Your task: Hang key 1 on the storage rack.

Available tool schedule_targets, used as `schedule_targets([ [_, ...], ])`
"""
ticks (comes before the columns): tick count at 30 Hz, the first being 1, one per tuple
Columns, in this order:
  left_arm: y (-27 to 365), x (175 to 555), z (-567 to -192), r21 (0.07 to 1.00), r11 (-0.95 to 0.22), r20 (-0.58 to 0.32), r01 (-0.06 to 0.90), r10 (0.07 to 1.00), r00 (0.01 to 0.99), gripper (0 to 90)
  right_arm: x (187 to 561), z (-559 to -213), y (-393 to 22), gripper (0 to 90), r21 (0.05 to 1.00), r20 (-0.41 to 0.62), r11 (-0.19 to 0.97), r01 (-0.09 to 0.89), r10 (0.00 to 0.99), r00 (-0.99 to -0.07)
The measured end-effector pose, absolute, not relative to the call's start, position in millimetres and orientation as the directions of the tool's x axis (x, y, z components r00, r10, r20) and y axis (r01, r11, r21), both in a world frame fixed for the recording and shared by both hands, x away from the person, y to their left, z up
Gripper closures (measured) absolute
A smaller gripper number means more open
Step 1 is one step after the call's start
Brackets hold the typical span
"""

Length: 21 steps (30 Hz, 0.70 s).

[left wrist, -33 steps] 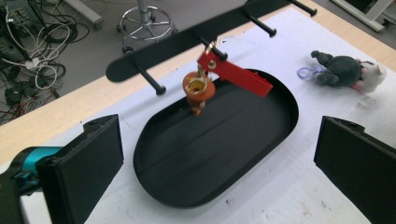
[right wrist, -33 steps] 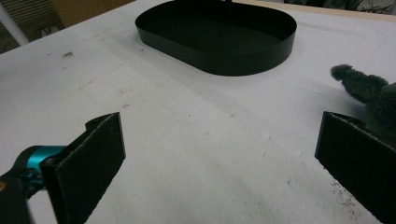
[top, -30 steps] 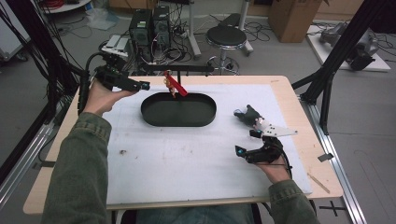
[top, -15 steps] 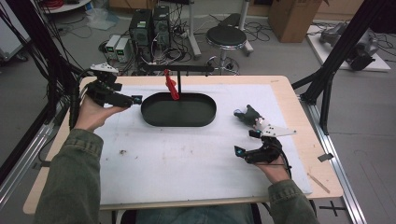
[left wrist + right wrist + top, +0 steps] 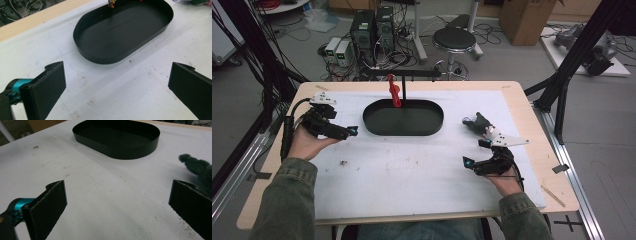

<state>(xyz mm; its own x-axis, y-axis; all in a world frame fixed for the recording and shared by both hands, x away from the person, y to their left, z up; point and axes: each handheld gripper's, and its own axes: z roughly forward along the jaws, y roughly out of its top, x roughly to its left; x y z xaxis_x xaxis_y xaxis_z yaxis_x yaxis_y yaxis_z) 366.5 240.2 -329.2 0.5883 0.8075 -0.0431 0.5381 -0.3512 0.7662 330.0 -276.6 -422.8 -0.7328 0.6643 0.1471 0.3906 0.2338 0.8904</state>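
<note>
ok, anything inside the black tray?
The black tray looks bare across its floor. A red clip hangs from a stand at the tray's far rim; whether it touches the tray is unclear.

No text, label, brand, number or sign can be read anywhere, neither on the black oval tray [image 5: 403, 118], nor on the white sheet [image 5: 412, 165] covering the counter, nor on the distant cardboard box [image 5: 522, 12].
</note>
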Motion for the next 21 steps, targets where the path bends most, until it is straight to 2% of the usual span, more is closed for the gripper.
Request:
schedule_targets([
  [7,246.4,354.7,-351.9,0.768,-0.300,-0.112,0.565,0.806,0.581,1.7,329.8,-422.9,-276.3,0.8,0.889,0.146,0.237,0.392,0.664,-0.733],
  [21,264.0,326.6,-364.7,0.816,-0.240,-0.122,0.525,0.818,0.562,1.7,329.8,-423.6,-275.1,0.8,0.886,0.140,0.247,0.393,0.664,-0.734],
])
